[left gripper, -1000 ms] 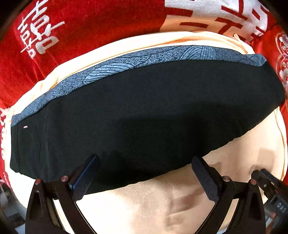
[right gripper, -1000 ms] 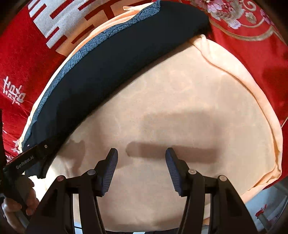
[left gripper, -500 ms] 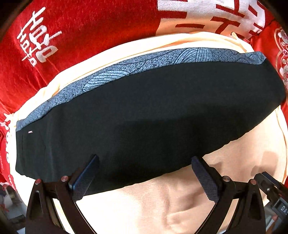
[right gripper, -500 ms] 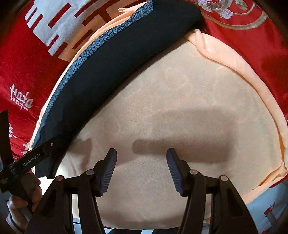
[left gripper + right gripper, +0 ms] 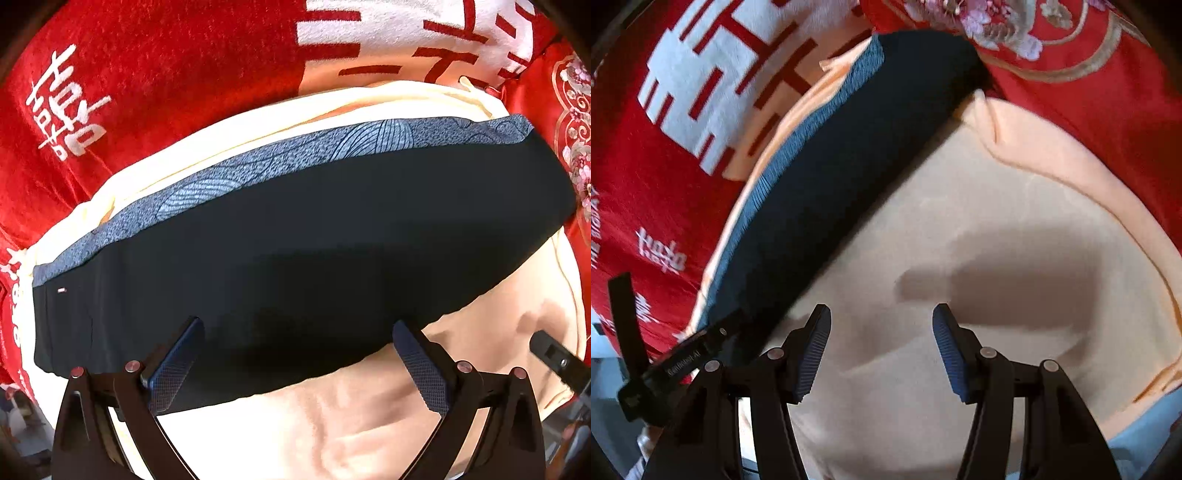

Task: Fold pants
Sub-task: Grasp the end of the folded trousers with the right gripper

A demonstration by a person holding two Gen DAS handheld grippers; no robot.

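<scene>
Folded black pants point(image 5: 295, 251) with a grey patterned waistband point(image 5: 280, 162) lie flat as a long band on a peach cloth point(image 5: 369, 424). My left gripper point(image 5: 295, 362) hangs open above the pants' near edge, pointing straight down, with nothing between its fingers. In the right wrist view the pants point(image 5: 842, 177) run diagonally at upper left. My right gripper point(image 5: 881, 350) is open over bare peach cloth point(image 5: 997, 221), to the right of the pants and not touching them. The left gripper's body point(image 5: 676, 369) shows at lower left there.
A red blanket with white characters point(image 5: 166, 74) lies under the peach cloth and surrounds it. Red embroidered fabric with flowers point(image 5: 1071, 55) sits at the far right. The right gripper's tip point(image 5: 557, 358) shows at the right edge of the left wrist view.
Both grippers have drawn back a little from the pants, and the right gripper has turned so the pants look steeper in its view. The pants lie unchanged.
</scene>
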